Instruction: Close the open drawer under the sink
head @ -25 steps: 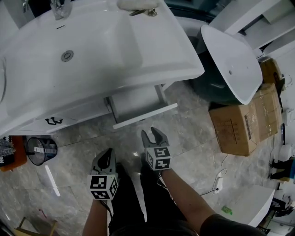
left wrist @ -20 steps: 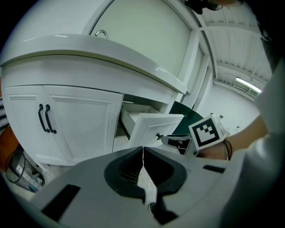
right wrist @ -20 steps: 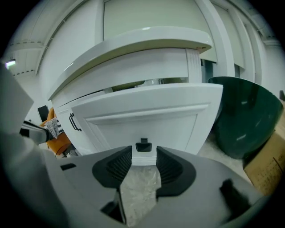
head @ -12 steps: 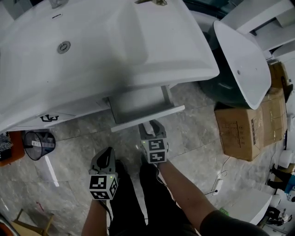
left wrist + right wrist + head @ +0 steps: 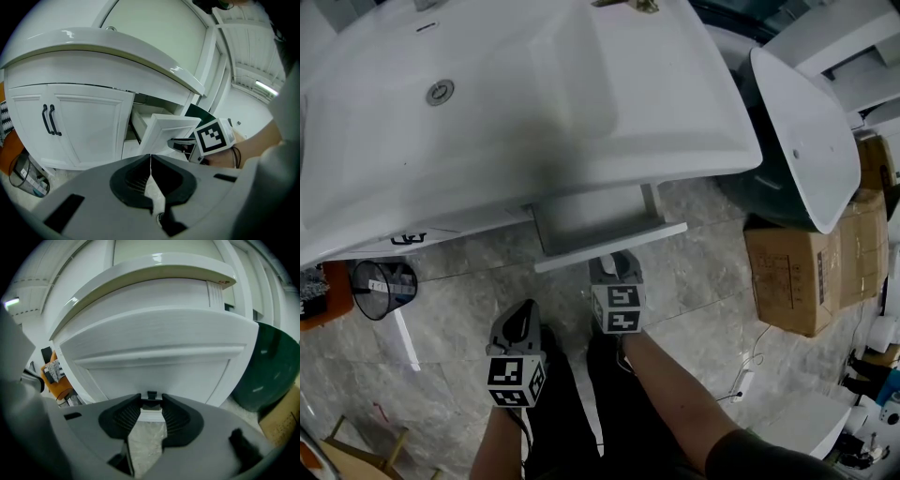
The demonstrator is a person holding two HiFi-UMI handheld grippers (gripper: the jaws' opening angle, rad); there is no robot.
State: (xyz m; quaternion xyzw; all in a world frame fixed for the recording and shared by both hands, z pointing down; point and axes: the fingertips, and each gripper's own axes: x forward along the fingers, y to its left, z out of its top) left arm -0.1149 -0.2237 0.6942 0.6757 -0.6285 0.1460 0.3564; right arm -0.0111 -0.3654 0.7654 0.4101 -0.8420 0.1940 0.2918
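White drawer (image 5: 656,234) lies dead ahead of right gripper (image 5: 616,264); its jaws, just closing, stand parted around the handle (image 5: 151,401). Left gripper (image 5: 522,317), clenched empty, sits farther back.

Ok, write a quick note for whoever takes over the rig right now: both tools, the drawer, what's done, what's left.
Left tool: shut, empty, held low, back from the drawer.
Right tool: jaws apart, have just been closing, at the drawer front with its small dark handle between the tips; whether they touch it is unclear.
Drawer: pulled out under the sink.
Done: right tool is lined up at the drawer front.
Left: push the drawer fully in.
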